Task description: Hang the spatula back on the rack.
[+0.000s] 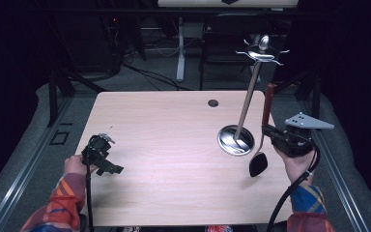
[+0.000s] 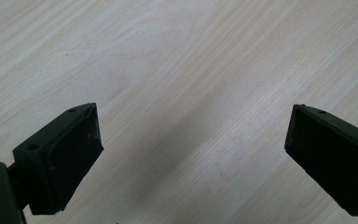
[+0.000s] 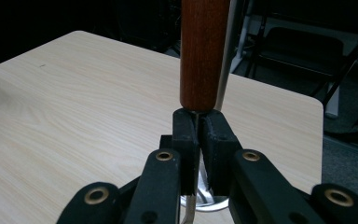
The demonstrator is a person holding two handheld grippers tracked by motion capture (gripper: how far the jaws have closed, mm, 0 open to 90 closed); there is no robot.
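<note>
A utensil with a brown wooden handle [image 1: 269, 103] and a black spoon-shaped head [image 1: 258, 164] hangs upright over the table's right side, handle up. My right gripper [image 1: 266, 130] is shut on its thin metal shank just below the handle [image 3: 204, 51]; in the right gripper view the pads [image 3: 186, 135] pinch the shank. Just to its left stands a metal hook stand [image 1: 248, 99] on a round shiny base [image 1: 227, 140], with hooks at its top [image 1: 262, 53]. My left gripper [image 1: 110, 167] is open near the table's left edge, and nothing lies between its fingers [image 2: 193, 121].
The light wooden table [image 1: 174, 125] has a small round cable hole [image 1: 213, 103] at the back. Beyond its far edge are desk legs, cables and a dark chair [image 1: 222, 43]. Metal rails run along both sides of the table.
</note>
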